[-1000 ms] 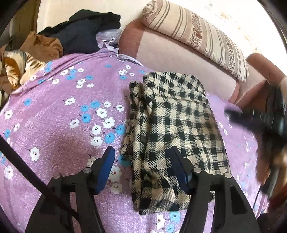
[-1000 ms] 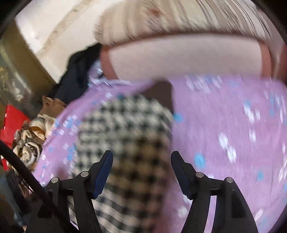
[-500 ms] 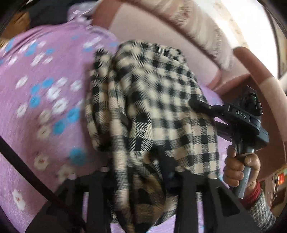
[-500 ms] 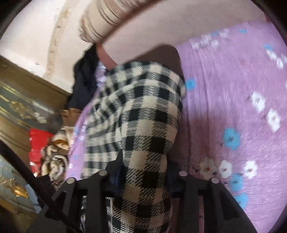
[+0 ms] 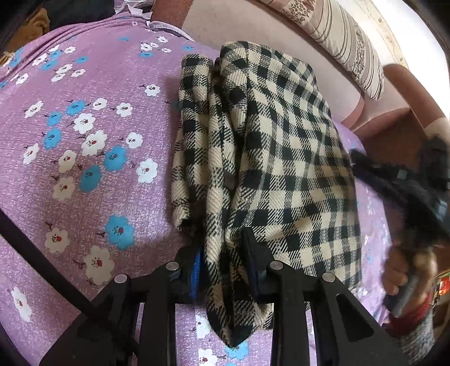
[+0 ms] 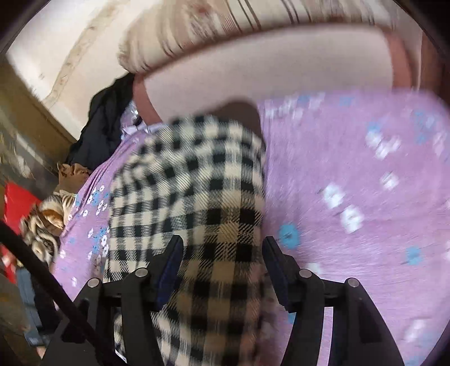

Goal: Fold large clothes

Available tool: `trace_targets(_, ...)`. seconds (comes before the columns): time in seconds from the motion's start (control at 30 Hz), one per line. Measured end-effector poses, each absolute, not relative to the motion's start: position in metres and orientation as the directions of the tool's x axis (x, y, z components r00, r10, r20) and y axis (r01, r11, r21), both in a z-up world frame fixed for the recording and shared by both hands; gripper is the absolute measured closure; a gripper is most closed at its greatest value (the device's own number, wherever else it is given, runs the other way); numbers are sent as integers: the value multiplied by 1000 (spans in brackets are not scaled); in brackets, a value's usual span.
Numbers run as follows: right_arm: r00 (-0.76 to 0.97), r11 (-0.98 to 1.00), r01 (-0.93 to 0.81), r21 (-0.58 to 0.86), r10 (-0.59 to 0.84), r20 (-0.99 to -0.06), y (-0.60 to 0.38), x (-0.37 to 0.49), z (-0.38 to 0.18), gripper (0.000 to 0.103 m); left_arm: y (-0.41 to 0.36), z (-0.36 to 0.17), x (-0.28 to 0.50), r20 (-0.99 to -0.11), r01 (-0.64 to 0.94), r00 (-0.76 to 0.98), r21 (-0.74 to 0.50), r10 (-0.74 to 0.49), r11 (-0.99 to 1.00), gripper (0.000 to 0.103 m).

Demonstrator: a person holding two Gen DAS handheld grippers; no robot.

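Checked wool-looking garment (image 5: 270, 157) sits folded in a thick bundle on the purple flowered bedsheet (image 5: 84, 174), close to the pink sofa back (image 5: 225, 25). Left tool (image 5: 225, 270) pinches the near end of the bundle, fingers pressed into the layers. Right tool (image 6: 222, 270) spread wide, straddling the cloth from the other side without gripping it; seen blurred at the right of the left view, held in a hand (image 5: 407, 270).

Risks, as a guess: only some layers caught in that pinch, so lifting or dragging could peel the stack open and undo the fold. Loose strip along the left edge looks ready to slide out. Heavy fabric held by one end could also sag and twist. Right view badly smeared, so a quick re-grab there might miss the edge or snag the sheet.

Versus a second ago: left tool then open and hovering over the near end, now clamped. Half a second ago right tool closed on the fabric, now let go and apart.
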State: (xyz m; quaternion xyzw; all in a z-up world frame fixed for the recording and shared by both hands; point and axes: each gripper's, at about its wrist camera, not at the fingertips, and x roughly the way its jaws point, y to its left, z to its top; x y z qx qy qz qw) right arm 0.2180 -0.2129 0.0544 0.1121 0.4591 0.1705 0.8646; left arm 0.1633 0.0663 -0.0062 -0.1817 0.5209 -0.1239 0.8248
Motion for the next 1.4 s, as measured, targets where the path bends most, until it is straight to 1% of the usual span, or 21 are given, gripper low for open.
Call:
trace_targets(0.03, 549, 926, -210, 314, 377, -746, -213, 207, 65, 47, 66, -6, 157, -818, 16, 427, -419, -385, 908, 73)
trace_targets(0.07, 564, 924, -227, 307, 382, -732, -212, 197, 73, 66, 66, -5, 156, -823, 12, 428, -407, -372, 913, 71)
trace_targets(0.13, 536, 899, -258, 353, 438, -722, -211, 186, 75, 80, 73, -6, 144, -826, 5, 430, -403, -366, 915, 69)
trace_targets(0.2, 496, 882, -276, 381, 471, -730, -210, 175, 66, 82, 75, -7, 140, -823, -4, 428, -414, -372, 910, 69)
trace_targets(0.23, 473, 884, -281, 373, 466, -748, -207, 169, 57, 84, 76, -8, 136, -822, -7, 430, -416, -373, 909, 68)
trace_targets(0.33, 417, 889, -280, 361, 452, -789, -202, 150, 27, 84, 79, -8, 128, -824, -5, 433, -408, -365, 913, 68)
trace_targets(0.4, 383, 877, -270, 397, 476, -792, -205, 134, 11, 84, 80, -8, 122, -823, -1, 436, -406, -365, 914, 68)
trace_targets(0.47, 358, 869, -271, 414, 491, -795, -209, 119, 1, 87, 80, -8, 117, -823, 2, 438, -402, -362, 916, 68)
trace_targets(0.67, 325, 874, -274, 402, 477, -816, -211, 99, -4, 87, 83, -7, 99, -823, 0, 439, -400, -359, 917, 66)
trace_targets(0.73, 335, 866, -285, 411, 491, -804, -214, 90, 7, 87, 85, -7, 93, -824, -2, 438, -402, -360, 916, 66)
trace_targets(0.8, 363, 846, -302, 439, 528, -767, -216, 88, 27, 87, 87, -7, 89, -823, -7, 435, -410, -366, 912, 65)
trace_targets(0.9, 382, 804, -320, 500, 593, -709, -210, 109, 54, 85, 91, -8, 86, -819, -20, 429, -432, -382, 902, 65)
trace_targets(1.0, 335, 751, -347, 561, 658, -674, -186, 145, 60, 85, 94, -9, 84, -819, -28, 426, -437, -385, 899, 66)
trace_targets(1.07, 267, 715, -361, 599, 694, -668, -162, 170, 48, 85, 93, -9, 84, -821, -25, 428, -429, -378, 903, 65)
trace_targets(1.17, 110, 608, -350, 712, 782, -614, -123, 199, 20, 85, 91, -8, 82, -824, -14, 435, -411, -364, 912, 65)
trace_targets(1.23, 79, 623, -363, 693, 762, -643, -96, 217, 3, 85, 89, -7, 82, -824, -7, 439, -401, -358, 916, 65)
trace_targets(1.27, 83, 650, -369, 665, 735, -673, -87, 226, -4, 87, 88, -7, 82, -825, -4, 440, -397, -355, 918, 65)
trace_targets(1.3, 78, 650, -361, 668, 735, -674, -81, 235, -9, 89, 86, -7, 83, -827, -1, 439, -392, -352, 920, 65)
trace_targets(1.33, 79, 641, -343, 687, 748, -659, -77, 246, -14, 94, 84, -6, 83, -828, 4, 440, -386, -349, 922, 65)
trace_targets(1.4, 101, 627, -329, 706, 767, -634, -70, 266, -14, 97, 82, -6, 82, -828, 13, 443, -377, -343, 926, 65)
